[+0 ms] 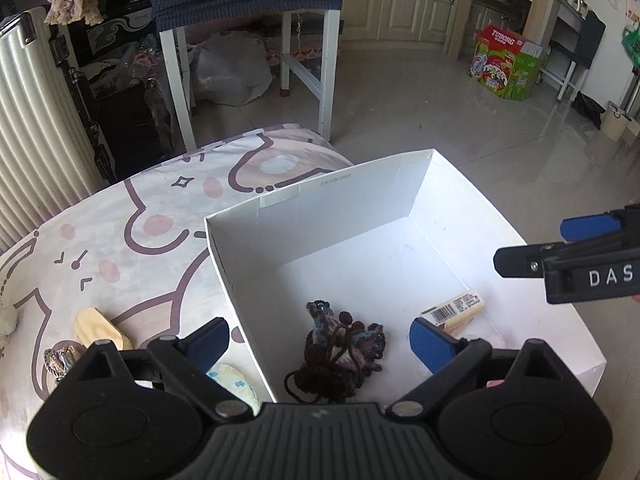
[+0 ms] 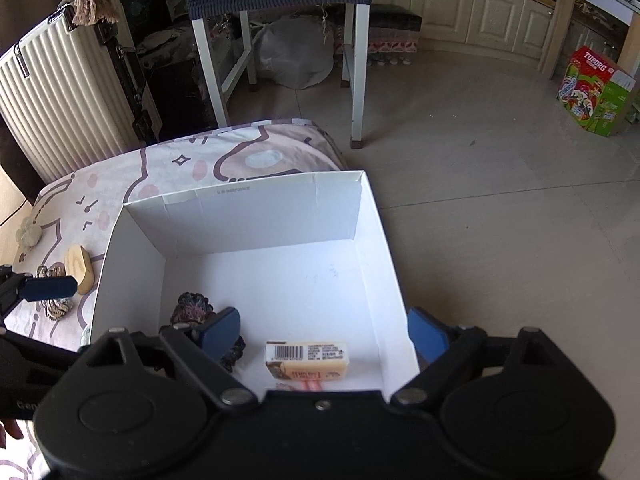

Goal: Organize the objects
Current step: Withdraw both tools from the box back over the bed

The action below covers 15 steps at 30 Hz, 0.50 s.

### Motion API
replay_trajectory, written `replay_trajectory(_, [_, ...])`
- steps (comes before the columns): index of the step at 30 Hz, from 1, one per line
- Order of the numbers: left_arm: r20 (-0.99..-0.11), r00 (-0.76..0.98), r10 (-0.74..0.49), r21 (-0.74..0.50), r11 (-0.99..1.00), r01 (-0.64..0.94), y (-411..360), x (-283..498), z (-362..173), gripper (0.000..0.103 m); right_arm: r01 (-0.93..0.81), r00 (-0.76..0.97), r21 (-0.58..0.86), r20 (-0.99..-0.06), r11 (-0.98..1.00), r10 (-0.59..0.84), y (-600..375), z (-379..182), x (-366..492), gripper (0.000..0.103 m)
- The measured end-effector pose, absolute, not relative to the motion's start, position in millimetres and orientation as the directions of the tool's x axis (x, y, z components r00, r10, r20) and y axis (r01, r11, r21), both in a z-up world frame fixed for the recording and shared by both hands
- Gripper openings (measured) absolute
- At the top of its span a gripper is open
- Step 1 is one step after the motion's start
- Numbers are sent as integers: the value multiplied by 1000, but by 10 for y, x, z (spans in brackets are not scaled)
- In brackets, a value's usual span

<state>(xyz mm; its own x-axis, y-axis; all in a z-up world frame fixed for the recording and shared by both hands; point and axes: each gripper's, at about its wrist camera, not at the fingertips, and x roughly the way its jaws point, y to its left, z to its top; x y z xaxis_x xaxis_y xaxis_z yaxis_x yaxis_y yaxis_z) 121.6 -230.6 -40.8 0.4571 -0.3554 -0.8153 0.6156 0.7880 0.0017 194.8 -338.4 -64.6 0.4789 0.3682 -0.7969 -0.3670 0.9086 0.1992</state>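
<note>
A white open box (image 1: pixel 340 200) (image 2: pixel 248 216) stands on a cartoon-print cloth (image 1: pixel 140 216). Inside it lie a dark yarn bundle (image 1: pixel 340 344) (image 2: pixel 192 308) and a cream packet with a barcode (image 1: pixel 452 312) (image 2: pixel 308 360). My left gripper (image 1: pixel 320 342) hangs open above the yarn, touching nothing. My right gripper (image 2: pixel 322 334) hangs open over the packet, also empty; in the left wrist view the right gripper (image 1: pixel 528 246) enters from the right. Left of the box on the cloth lie a wooden oval (image 1: pixel 100 328) (image 2: pixel 80 268), a braided cord piece (image 1: pixel 60 360) and a pale blue item (image 1: pixel 236 380).
A ribbed cream suitcase (image 1: pixel 36 140) (image 2: pixel 60 104) stands at the far left. White table legs (image 1: pixel 326 72) and a plastic bag (image 2: pixel 296 56) are behind the cloth-covered surface. The box's right side reaches past the cloth edge over the tiled floor. A green Tuborg carton (image 2: pixel 592 92) sits far right.
</note>
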Motion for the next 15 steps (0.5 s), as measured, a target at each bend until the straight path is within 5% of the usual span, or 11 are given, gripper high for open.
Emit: replay_trajectory(15, [-768,517,-378,-41,834,550,-1980,1090,-162,103,-350,548,195,-751,916,368,-3541,-521,1600,103])
